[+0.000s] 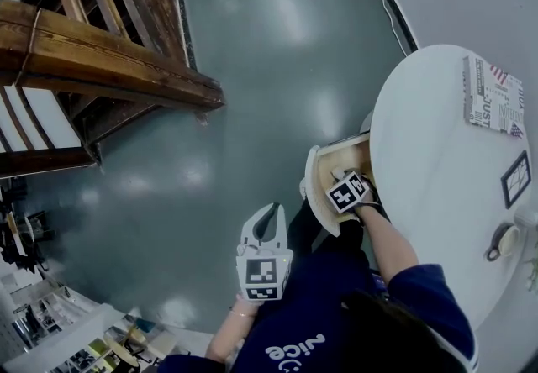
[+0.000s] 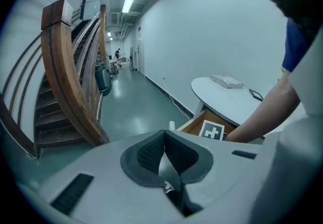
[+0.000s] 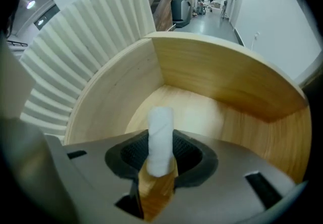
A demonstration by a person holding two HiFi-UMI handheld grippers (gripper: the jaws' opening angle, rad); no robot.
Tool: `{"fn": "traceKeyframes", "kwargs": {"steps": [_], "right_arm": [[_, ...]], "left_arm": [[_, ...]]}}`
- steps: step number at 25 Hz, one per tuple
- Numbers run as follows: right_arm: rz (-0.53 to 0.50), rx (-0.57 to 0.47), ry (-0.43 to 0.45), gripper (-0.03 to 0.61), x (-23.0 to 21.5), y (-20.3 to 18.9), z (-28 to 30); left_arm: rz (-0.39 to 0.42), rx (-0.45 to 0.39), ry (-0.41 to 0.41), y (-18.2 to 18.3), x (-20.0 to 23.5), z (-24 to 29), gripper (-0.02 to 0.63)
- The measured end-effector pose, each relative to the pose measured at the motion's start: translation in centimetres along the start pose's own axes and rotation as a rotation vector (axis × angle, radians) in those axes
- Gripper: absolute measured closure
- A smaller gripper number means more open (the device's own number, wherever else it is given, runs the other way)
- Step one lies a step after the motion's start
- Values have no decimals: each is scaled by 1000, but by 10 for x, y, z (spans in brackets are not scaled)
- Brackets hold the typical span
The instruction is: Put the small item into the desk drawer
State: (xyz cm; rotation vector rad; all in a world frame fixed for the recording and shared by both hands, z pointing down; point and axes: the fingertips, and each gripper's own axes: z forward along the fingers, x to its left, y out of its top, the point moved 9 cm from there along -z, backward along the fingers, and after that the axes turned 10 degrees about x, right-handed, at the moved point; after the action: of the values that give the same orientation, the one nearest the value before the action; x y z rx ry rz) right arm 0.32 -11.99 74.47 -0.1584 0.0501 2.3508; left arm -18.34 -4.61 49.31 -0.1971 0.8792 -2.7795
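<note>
Step in hand: placing. The right gripper (image 3: 160, 161) is clamped on the small item (image 3: 160, 137), a white roll-shaped piece that sticks out past the jaw tips, centre of the right gripper view. It points steeply down into the open desk drawer (image 3: 217, 79), whose wooden floor and curved wall fill that view. The item looks to be above the drawer floor, but I can't tell if it touches. In the head view this gripper sits centre-right, inside the drawer at the edge of the white round table (image 1: 437, 136).

The left gripper (image 1: 267, 224) is at lower centre of the head view, over the grey floor and well apart from the drawer. Its jaws are together with nothing between them, so it is idle.

Next move, as a judgement: lower the item the rest of the way, part the jaws to let it go, then lift straight out clear of the drawer wall. The drawer probably needs pushing shut after.
</note>
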Motion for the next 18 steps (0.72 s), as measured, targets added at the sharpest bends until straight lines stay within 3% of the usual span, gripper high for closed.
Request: {"fn": "traceKeyframes", "kwargs": {"steps": [6, 12, 18], "right_arm": [[27, 34, 47, 436, -6, 3, 7], [-27, 61, -7, 433, -8, 9, 14], [-15, 57, -11, 431, -6, 11, 15]], "left_arm": [[4, 8, -2, -2, 2, 4, 609], [13, 17, -4, -5, 4, 5, 609], [-10, 22, -2, -9, 12, 5, 609]]}}
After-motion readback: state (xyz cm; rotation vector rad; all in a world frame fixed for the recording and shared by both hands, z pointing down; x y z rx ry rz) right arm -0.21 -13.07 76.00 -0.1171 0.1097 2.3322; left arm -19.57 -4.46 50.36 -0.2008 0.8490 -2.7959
